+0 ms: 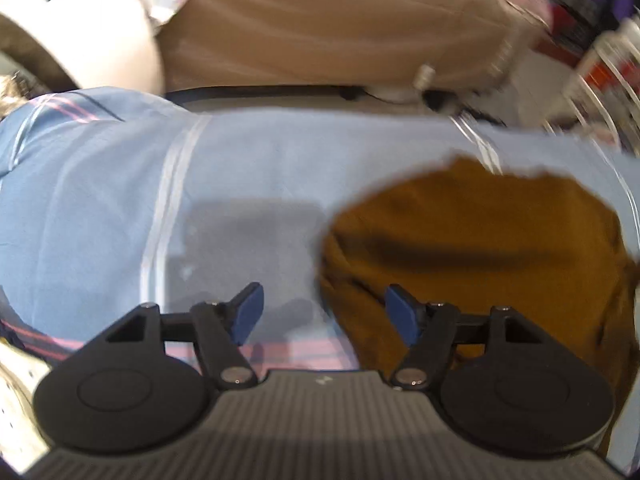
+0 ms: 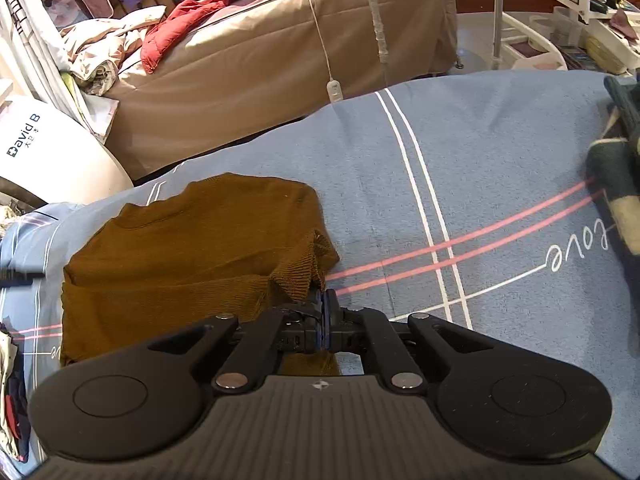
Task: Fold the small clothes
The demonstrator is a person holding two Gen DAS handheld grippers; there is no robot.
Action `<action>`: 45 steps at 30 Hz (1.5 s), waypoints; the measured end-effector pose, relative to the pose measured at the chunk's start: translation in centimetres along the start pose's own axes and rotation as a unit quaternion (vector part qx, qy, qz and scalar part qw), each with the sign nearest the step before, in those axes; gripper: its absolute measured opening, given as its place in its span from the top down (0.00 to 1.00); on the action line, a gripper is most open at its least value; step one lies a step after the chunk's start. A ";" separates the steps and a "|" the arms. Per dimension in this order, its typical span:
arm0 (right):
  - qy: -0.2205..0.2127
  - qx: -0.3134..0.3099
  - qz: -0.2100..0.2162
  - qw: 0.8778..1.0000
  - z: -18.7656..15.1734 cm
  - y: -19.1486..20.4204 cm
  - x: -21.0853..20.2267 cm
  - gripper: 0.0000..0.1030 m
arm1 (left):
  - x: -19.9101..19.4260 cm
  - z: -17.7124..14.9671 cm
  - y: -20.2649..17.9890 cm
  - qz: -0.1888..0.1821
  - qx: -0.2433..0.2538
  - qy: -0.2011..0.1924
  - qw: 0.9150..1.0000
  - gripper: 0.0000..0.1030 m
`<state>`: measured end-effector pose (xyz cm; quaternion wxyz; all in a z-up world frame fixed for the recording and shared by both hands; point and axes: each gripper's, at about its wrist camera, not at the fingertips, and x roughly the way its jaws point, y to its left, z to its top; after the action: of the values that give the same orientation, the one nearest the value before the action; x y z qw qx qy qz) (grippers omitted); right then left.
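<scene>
mustard-brown knit sweater [image 2: 192, 256] lies folded on blue striped bedsheet [image 2: 500, 160]. right claw [image 2: 323, 312] clamped on sweater's ribbed corner. left claw [image 1: 322, 312] apart, empty, over sweater's edge.

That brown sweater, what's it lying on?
The brown sweater lies on a blue bedsheet with white and pink stripes. Whatever sits directly beneath the sweater is covered.

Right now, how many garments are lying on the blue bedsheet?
2. A brown knit sweater at the right gripper, which pinches its edge, and a dark green and cream garment at the sheet's right edge. Others may be off-frame.
</scene>
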<state>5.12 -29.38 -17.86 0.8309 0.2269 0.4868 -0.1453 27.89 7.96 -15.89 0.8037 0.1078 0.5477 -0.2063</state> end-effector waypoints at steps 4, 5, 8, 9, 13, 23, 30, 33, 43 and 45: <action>0.001 -0.013 -0.001 1.000 -0.3 0.0 -0.3 0.97 | 0.6 -5.6 -5.0 0.000 0.044 0.022 0.999 0.33; 0.000 -0.014 0.000 1.000 -0.4 0.0 -0.4 0.97 | 1.0 -6.4 -5.8 0.003 0.050 0.028 0.998 0.32; 0.001 -0.010 0.000 1.000 -0.5 -0.1 -0.4 0.97 | 2.0 -7.9 -7.3 0.035 0.063 0.029 0.997 0.31; 0.002 -0.010 0.000 1.000 -0.5 -0.1 -0.4 0.97 | 2.3 -8.0 -7.3 0.046 0.060 0.024 0.997 0.32; 0.002 -0.013 0.001 1.000 -0.7 0.2 -0.7 0.97 | 2.6 -7.0 -5.9 0.076 0.020 0.007 0.997 0.35; 0.003 -0.011 0.012 1.000 -0.9 1.0 -0.5 0.97 | 1.8 -6.2 -3.9 0.057 -0.026 -0.009 0.998 0.77; -0.001 -0.014 0.035 0.999 -1.0 2.1 -1.2 0.97 | 1.0 -7.0 1.8 0.003 -0.198 -0.013 0.980 0.80; 0.006 -0.019 0.035 0.999 -1.1 2.2 -1.0 0.97 | 1.8 -7.8 4.3 -0.014 -0.258 -0.003 0.966 0.77; 0.013 0.044 -0.015 0.999 -2.1 -0.8 -0.1 0.69 | 1.5 -8.9 6.3 0.000 -0.266 0.001 0.964 0.40; -0.001 0.048 -0.014 0.999 -2.2 -0.9 -0.9 0.51 | 1.3 -9.1 6.7 0.006 -0.275 0.004 0.961 0.40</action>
<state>2.67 -28.98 -18.19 0.8172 0.2593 0.4821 -0.1803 23.73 17.28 -20.86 0.8014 -0.1134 0.5858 -0.0422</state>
